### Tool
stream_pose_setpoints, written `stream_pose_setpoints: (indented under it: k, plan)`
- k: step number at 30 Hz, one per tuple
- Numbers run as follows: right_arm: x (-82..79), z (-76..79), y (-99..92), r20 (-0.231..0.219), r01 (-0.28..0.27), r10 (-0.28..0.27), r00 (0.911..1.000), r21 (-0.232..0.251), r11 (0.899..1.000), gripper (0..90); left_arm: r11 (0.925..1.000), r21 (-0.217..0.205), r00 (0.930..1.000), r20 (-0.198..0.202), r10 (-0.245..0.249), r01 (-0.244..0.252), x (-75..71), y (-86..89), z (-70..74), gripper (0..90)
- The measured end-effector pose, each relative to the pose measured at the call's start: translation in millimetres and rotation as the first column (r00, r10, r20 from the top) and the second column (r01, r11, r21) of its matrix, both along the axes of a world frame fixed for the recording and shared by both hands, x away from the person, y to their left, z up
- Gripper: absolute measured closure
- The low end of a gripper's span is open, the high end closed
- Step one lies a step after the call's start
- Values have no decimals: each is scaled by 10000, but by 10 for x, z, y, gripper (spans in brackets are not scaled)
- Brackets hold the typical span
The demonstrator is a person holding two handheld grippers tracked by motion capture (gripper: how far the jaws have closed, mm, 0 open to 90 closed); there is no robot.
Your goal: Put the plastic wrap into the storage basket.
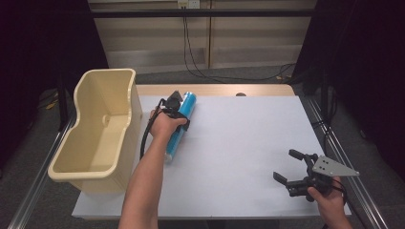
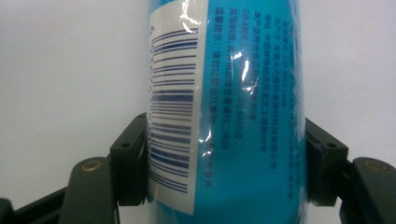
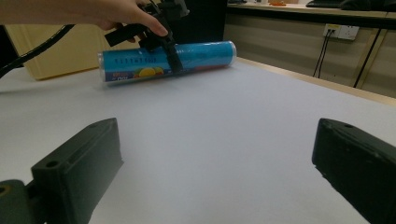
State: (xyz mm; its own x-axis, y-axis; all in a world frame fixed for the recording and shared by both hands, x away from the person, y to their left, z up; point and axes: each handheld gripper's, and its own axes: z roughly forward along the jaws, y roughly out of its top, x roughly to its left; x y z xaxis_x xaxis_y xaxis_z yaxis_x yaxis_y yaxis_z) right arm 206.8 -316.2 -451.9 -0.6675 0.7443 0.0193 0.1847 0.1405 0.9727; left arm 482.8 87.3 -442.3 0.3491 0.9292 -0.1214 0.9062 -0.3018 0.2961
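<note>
A blue tube lies on its side on the white desk, running from about 12 o'clock to 6 o'clock, just to the 3 o'clock side of a cream plastic bin that stands at the desk's 9 o'clock edge. The left gripper sits across the middle of the tube, and in the left gripper view its black fingers press against both sides of the tube, beside the barcode label. The right gripper hovers near the desk's 4 o'clock corner, well apart from the tube, its fingers spread wide with nothing between them. From the right gripper view the tube lies far off at 11 o'clock, under the left hand
</note>
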Motion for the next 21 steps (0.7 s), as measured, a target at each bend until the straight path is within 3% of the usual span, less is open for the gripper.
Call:
stream_pose_setpoints:
  k: [4,8,15,21]
  plan:
    - [-3,1,0,19,-13,13,10000,13,10000,7,9999,108,9997,-249,79,-76,-32,34,170,322]
    - [-5,3,4,4,-18,18,10000,37,10000,6,9999,52,9998,-134,135,-134,-68,61,287,322]
    - [-10,9,12,7,-32,32,10000,42,10000,7,9997,226,9995,-309,-15,22,-124,112,540,322]
    - [-7,9,17,47,-21,21,10000,38,10000,6,10000,36,9996,-284,67,-66,-182,144,758,322]
